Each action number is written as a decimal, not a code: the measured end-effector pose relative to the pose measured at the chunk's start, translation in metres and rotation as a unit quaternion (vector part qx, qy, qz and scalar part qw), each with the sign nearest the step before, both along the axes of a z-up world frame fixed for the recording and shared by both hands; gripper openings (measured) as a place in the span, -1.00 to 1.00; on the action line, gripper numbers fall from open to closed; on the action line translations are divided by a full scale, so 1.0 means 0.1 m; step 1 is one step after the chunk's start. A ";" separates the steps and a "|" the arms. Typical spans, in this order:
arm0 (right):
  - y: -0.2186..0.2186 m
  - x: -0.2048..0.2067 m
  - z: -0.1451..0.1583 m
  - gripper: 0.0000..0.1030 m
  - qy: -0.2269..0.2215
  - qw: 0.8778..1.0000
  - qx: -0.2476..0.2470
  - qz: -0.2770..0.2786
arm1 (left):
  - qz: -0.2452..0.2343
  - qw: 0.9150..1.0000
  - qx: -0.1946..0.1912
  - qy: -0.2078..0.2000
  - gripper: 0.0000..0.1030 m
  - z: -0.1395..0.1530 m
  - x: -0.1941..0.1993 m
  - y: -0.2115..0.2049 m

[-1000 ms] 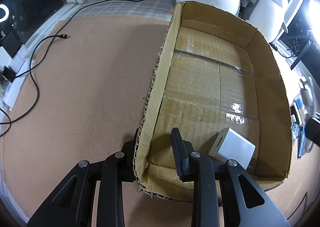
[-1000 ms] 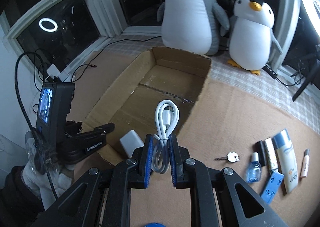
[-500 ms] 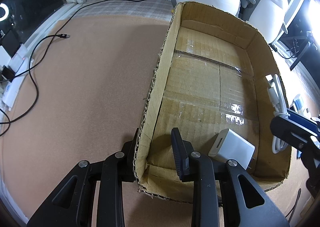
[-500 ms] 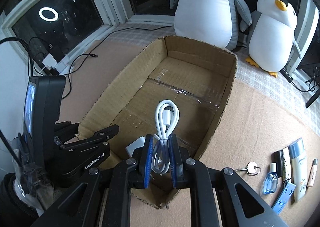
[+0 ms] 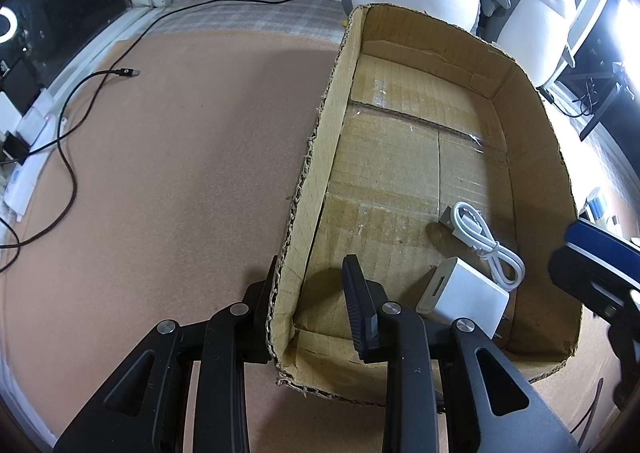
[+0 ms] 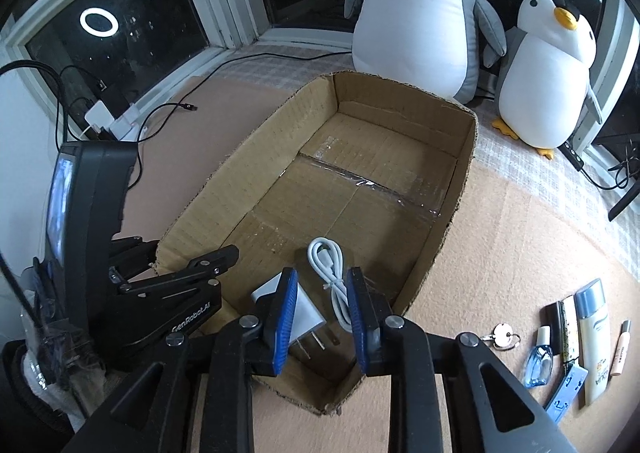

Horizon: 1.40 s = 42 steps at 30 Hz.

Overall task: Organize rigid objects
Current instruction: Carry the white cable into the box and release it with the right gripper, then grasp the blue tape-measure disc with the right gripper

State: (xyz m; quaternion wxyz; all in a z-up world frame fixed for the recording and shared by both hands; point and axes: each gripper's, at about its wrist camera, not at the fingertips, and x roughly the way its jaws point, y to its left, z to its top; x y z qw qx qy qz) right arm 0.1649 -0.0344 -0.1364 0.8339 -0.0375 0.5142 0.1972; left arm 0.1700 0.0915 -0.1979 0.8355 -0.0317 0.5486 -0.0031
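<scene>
Left gripper [image 5: 310, 293] straddled the cardboard box [image 5: 532, 189] wall, steadying it; right gripper [image 6: 322, 313] hung apart above white cable [image 6: 330, 281], beside charger [image 6: 304, 311]

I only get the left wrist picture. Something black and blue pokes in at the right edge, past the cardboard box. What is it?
Observer: That is the right gripper. Its jaws stand open over the white cable, which lies loose in the cardboard box.
Visitor: Anything outside the box?
Observer: Yes, on the floor to its right: a key, a small blue bottle, a white tube and a few more small items.
Visitor: And the white block?
Observer: A charger; its metal prongs show here, pointing at the box's near wall.
</scene>
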 end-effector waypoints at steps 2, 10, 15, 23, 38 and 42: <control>-0.02 -0.04 0.04 -0.56 -0.002 1.000 0.000 -0.002 | -0.001 1.000 0.001 0.000 -0.48 0.00 0.00 0.00; -0.14 -0.27 0.28 -0.56 -0.017 1.000 -0.005 -0.020 | -0.011 1.000 -0.008 0.004 -0.49 0.01 0.01 0.04; -0.25 -0.51 0.50 -0.56 -0.033 0.999 -0.011 -0.037 | -0.018 1.000 -0.007 0.006 -0.49 0.01 0.01 0.05; -0.37 -0.92 0.76 -0.55 -0.046 0.997 -0.011 -0.065 | -0.031 0.999 -0.002 0.008 -0.49 0.02 0.01 0.05; -0.60 -1.70 0.68 -0.09 -0.037 0.995 -0.012 -0.095 | -0.032 0.999 0.020 0.008 -0.49 0.03 0.02 -0.01; -0.60 -1.78 0.44 -0.07 -0.017 0.996 -0.015 -0.092 | -0.033 0.999 0.018 0.010 -0.49 0.04 0.01 0.00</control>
